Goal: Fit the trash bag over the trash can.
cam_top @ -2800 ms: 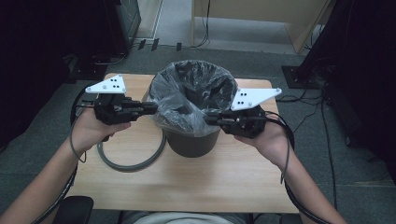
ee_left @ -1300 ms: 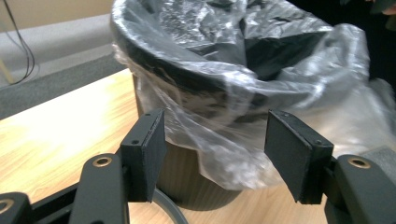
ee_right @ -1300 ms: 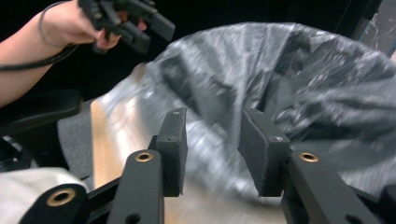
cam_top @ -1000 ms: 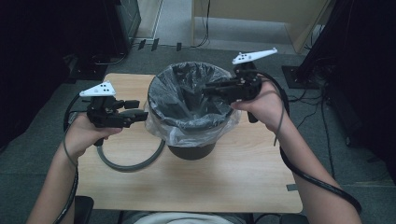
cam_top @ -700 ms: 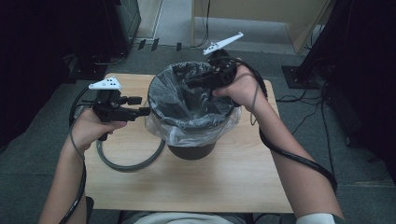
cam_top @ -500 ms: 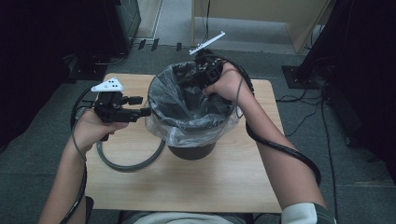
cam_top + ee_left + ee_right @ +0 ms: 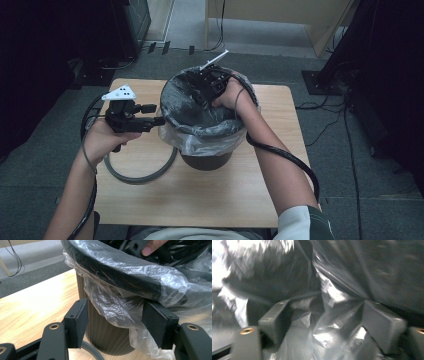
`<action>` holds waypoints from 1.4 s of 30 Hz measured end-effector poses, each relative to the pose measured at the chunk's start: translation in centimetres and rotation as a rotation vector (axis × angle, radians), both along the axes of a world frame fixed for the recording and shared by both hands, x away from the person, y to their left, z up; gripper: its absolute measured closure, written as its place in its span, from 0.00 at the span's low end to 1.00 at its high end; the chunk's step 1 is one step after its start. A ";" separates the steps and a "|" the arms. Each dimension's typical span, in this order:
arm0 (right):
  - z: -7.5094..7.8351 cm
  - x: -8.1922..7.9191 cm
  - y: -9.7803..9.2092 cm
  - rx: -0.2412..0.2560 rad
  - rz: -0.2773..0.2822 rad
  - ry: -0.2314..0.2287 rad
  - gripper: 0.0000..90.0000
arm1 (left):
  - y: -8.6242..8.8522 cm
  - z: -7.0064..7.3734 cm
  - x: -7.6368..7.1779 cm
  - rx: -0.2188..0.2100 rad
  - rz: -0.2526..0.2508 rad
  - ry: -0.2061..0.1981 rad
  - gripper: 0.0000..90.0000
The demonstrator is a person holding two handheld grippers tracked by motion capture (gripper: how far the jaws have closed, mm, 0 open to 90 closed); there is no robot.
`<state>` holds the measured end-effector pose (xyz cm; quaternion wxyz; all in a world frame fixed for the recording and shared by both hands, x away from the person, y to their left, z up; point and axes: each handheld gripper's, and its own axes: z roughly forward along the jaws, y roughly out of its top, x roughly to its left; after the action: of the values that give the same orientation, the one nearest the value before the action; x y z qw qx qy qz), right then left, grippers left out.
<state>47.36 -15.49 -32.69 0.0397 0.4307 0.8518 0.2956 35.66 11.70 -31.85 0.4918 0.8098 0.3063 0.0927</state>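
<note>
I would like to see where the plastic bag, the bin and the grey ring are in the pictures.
plastic bag (image 7: 120,307), left gripper view, fold hanging below the rim.
bin (image 7: 205,161), high view, bare dark wall under the bag.
grey ring (image 7: 135,177), high view, its near arc on the table.

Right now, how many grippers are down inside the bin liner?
1. The right gripper is inside the bin liner near the bin's far rim, jaws open around crumpled plastic. The left gripper is outside, at the bin's left side, jaws open around the overhanging liner.
</note>
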 end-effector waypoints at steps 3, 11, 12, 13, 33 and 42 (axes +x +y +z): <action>0.4 -0.9 1.3 0.020 0.038 -0.040 0.26 | -0.2 -0.1 -0.1 0.004 -0.010 -0.002 0.41; 1.7 -4.1 4.8 0.143 0.193 -0.032 0.30 | -0.1 -0.3 0.0 -0.001 -0.003 -0.006 0.41; 1.9 -4.3 4.8 0.125 0.238 -0.053 0.28 | 0.0 -0.2 0.0 -0.006 -0.005 -0.006 0.41; 2.2 -4.3 4.6 0.115 0.279 -0.081 0.27 | 0.0 -0.2 0.0 -0.015 -0.003 -0.004 0.41; -0.6 -1.4 -1.3 -0.034 -0.164 -0.043 0.27 | 0.0 -0.5 0.1 -0.012 0.006 -0.008 0.41; 1.3 -3.0 -0.5 0.069 -0.016 -0.040 0.19 | 0.2 -0.4 0.1 -0.017 0.016 -0.013 0.41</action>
<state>44.35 -15.97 -31.40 0.0443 0.4328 0.8366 0.3330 35.78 11.89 -32.30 0.4999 0.8025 0.3103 0.0990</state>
